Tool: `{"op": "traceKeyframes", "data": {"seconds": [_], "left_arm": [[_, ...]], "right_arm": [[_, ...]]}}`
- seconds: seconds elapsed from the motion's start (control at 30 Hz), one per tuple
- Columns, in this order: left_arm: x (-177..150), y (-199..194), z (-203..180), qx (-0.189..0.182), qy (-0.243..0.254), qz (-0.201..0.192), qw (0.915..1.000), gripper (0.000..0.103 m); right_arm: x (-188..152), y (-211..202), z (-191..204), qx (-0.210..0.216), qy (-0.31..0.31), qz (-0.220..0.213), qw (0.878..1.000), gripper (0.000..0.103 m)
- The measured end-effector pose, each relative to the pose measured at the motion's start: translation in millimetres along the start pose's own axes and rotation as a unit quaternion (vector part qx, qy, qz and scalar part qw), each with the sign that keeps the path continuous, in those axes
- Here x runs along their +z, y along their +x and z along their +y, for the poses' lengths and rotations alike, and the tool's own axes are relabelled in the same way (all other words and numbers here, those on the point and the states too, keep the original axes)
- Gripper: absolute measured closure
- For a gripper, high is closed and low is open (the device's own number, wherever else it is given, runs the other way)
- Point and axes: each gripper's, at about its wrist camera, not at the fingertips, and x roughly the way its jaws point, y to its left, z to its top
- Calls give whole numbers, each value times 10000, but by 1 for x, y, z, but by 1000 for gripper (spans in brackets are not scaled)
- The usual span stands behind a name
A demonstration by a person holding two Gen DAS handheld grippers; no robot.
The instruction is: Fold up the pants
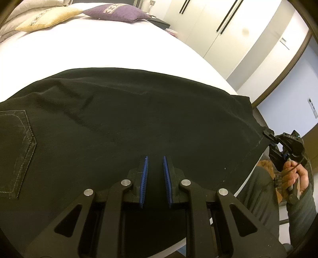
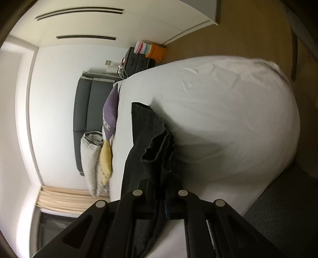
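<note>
A white bed (image 1: pixel 99 53) fills the middle of the left wrist view, with a yellow cushion (image 1: pixel 47 17) and a purple cushion (image 1: pixel 117 12) at upper left. White wardrobe doors (image 1: pixel 228 29) stand upper right. In the right wrist view, an orange bin (image 2: pixel 158 52) sits top centre beside a dark nightstand (image 2: pixel 137 61).

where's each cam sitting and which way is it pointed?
Left wrist: on the left hand-held gripper, open over the black pants, facing across the bed to the pillows; the right hand shows.
Right wrist: on the right hand-held gripper, rolled sideways, shut on the pants hem, facing the headboard.
Shared: pants, bed, purple pillow, yellow pillow.
</note>
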Motion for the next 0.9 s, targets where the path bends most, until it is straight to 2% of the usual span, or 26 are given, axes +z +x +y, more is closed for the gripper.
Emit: {"op": "traceKeyframes", "data": {"seconds": [0.17,0.23,0.27,0.3,0.33,0.4,0.43,0.5,0.53,0.6,0.67,0.87,0.9], "left_arm": [[2,3,5,-106,-167,-8,9998,88],[2,2,11,-207,-299,-34,9993,88],[2,1,15,-269,-419,-62,9987,88],[2,1,18,-322,-503,-83,9982,88],[2,0,21,-387,-618,-111,9973,88],[2,-2,32,-590,-908,-141,9940,88],[2,-2,36,-700,-1048,-140,9919,88],[1,-4,45,-991,-1314,-150,9862,88],[0,-6,48,-1118,-1399,-162,9837,88],[-2,-8,54,-1347,-1582,-196,9780,88],[-2,-8,60,-1529,-1806,-195,9714,88],[5,-1,64,-2179,-2397,-81,9461,87],[7,-1,65,-2213,-2427,-78,9445,79]], "right_arm": [[-6,-3,36,-412,-659,-184,9968,96],[-17,-2,71,-655,-1413,-265,9874,96],[-30,4,100,-782,-2058,-237,9752,96],[-53,15,132,-906,-2823,-112,9550,96],[-70,24,149,-984,-3305,9,9387,96],[-130,56,186,-1164,-4618,427,8783,96],[-172,79,198,-1347,-5423,639,8269,96],[-224,107,193,-1497,-6119,1069,7692,96],[-238,114,190,-1509,-6248,1184,7569,96],[-272,126,182,-1591,-6710,1340,7116,96],[-285,131,177,-1631,-6796,1415,7011,96],[-276,132,180,-1637,-6696,1317,7124,96],[-276,131,180,-1636,-6675,1300,7147,96]]}}
